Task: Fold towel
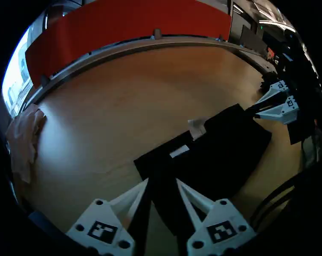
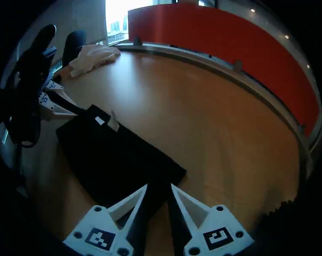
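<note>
Wooden table, red partition behind; left gripper and right gripper each pinch the black towel

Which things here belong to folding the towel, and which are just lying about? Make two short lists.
Job: towel, left gripper, right gripper, table.
Lying about: pale cloth, red screen.

From the left gripper we look low and close over the black towel toward the right gripper; the right gripper view faces back. Both share the towel, wooden table and red screen.
</note>
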